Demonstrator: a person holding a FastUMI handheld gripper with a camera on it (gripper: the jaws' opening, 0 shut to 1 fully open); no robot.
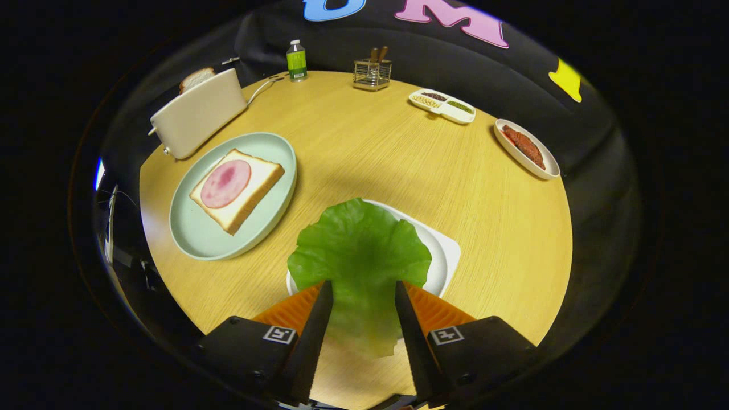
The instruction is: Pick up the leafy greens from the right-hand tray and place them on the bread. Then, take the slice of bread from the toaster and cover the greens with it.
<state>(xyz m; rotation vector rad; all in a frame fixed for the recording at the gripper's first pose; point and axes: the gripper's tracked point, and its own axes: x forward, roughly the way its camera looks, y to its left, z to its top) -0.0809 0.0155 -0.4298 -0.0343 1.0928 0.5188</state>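
On the round wooden table (370,148), my gripper (361,296) pinches the lettuce leaf (359,250); I should lift clear of its tray (447,256), then centre it over the bread (236,191).

The round table (490,228) had a light wood grain, matt with a soft sheen. The lettuce leaf (359,256) between the gripper (360,296) fingers looked waxy, crinkled and plastic-like, over a smooth white tray (447,256). The far-left toaster (196,114) was smooth, cream, satin plastic. The plate (193,233) looked matt, pale green; its bread slice (250,193) soft and porous. The far caddy (372,75) was shiny metal wire
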